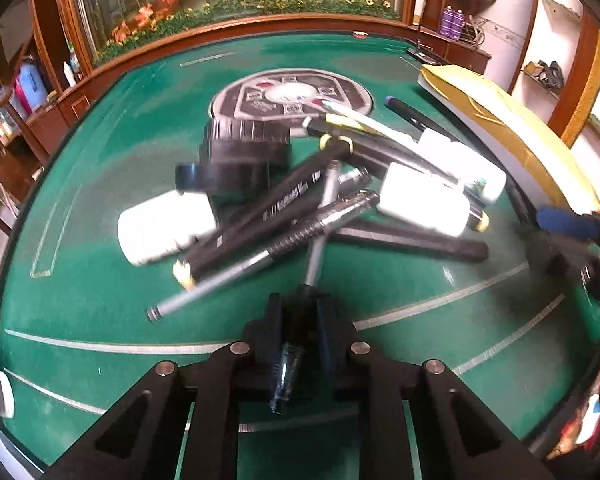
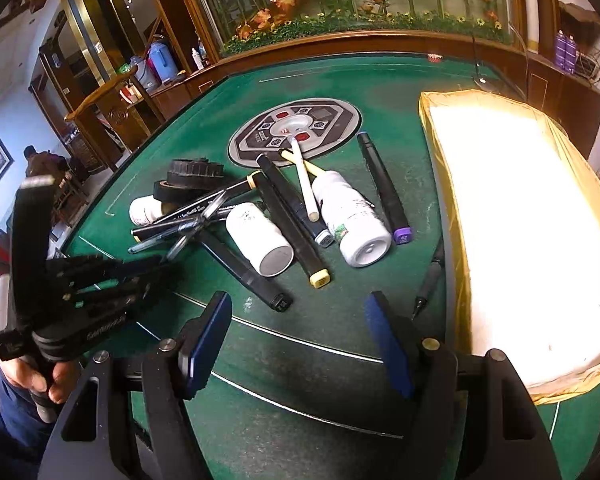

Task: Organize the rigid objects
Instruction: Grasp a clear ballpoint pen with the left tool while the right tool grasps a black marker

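Note:
A heap of black markers [image 1: 268, 216], pens, white bottles [image 1: 164, 228] and black tape rolls [image 1: 220, 178] lies on the green felt table [image 1: 100, 184]. My left gripper [image 1: 300, 308] is shut on a slim clear-and-silver pen [image 1: 314, 256] at the near edge of the heap; the pen's tip end sticks back between the fingers. In the right wrist view my right gripper [image 2: 298, 304] stands open above bare felt, nothing between its blue pads [image 2: 210, 340]. The markers [image 2: 292, 216] and bottles [image 2: 356, 220] lie just beyond it. The left gripper [image 2: 160, 268] reaches in from the left.
A big white box wrapped in gold film [image 2: 520, 220] fills the table's right side, with a dark pen [image 2: 428, 280] lying along its edge. A round grey control panel [image 2: 296, 128] sits at the table's centre. A person's hand [image 2: 32, 376] holds the left gripper's handle. A wooden rim bounds the far edge.

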A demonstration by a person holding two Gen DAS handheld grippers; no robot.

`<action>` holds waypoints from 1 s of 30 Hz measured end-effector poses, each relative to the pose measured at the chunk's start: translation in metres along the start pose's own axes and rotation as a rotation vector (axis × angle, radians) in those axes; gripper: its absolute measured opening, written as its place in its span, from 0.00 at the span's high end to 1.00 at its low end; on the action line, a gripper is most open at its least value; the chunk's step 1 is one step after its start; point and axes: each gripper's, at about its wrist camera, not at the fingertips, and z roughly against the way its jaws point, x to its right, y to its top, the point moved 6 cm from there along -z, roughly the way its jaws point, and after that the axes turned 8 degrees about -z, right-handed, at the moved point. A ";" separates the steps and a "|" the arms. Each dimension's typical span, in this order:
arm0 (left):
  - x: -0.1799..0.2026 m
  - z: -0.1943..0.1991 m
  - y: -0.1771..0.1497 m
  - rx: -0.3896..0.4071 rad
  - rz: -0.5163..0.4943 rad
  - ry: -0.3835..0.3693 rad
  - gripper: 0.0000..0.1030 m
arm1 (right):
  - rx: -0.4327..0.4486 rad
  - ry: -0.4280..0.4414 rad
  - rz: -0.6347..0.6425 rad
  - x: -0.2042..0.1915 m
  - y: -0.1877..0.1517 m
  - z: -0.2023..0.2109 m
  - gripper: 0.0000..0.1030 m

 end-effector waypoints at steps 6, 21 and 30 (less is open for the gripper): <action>-0.012 0.009 -0.016 0.002 0.040 -0.006 0.85 | -0.037 0.092 0.059 -0.012 0.001 0.001 0.53; -0.021 0.005 -0.014 0.005 0.056 -0.015 0.84 | -0.209 0.100 0.363 -0.071 0.006 -0.051 0.66; -0.024 -0.003 -0.003 0.016 0.053 0.011 0.83 | -0.229 0.002 0.453 -0.083 0.000 -0.079 0.82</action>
